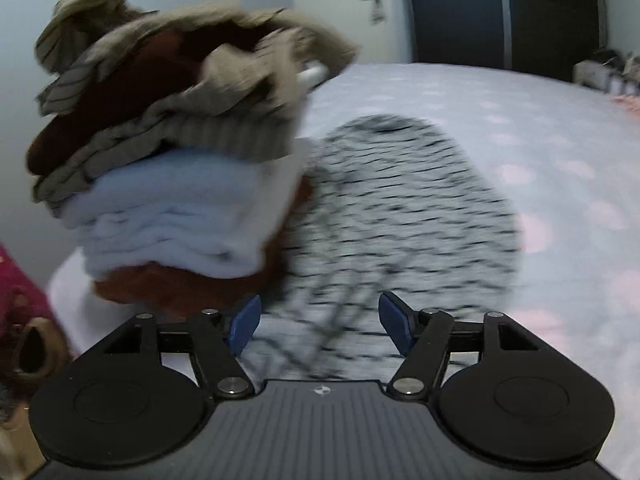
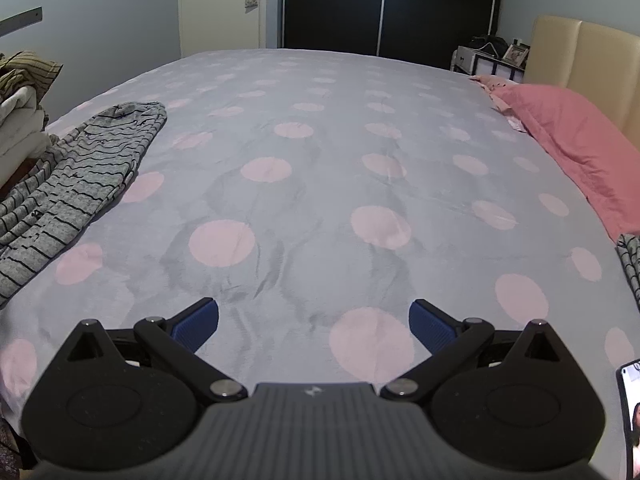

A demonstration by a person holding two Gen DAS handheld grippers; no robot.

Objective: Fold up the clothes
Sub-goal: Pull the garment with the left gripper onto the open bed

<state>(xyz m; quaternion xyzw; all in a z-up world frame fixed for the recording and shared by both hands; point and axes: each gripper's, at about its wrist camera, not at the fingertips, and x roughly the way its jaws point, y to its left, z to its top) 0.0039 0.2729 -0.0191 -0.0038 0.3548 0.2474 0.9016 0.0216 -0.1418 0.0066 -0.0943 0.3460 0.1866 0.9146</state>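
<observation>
A grey garment with thin black stripes [image 1: 404,216] lies folded on the bed, blurred in the left wrist view. It also shows at the left of the right wrist view [image 2: 76,188]. My left gripper [image 1: 319,326] is open and empty just above its near end. A pile of clothes [image 1: 172,152] in brown, dark red, white and rust stands to its left. My right gripper [image 2: 314,326] is open and empty over the bare bedspread [image 2: 320,184], well right of the garment.
A pink pillow [image 2: 572,148] lies at the right by the beige headboard [image 2: 588,60]. Another striped cloth [image 2: 630,264] and a phone [image 2: 632,416] sit at the right edge. A dark wardrobe [image 2: 384,4] and a door [image 2: 220,4] stand beyond the bed.
</observation>
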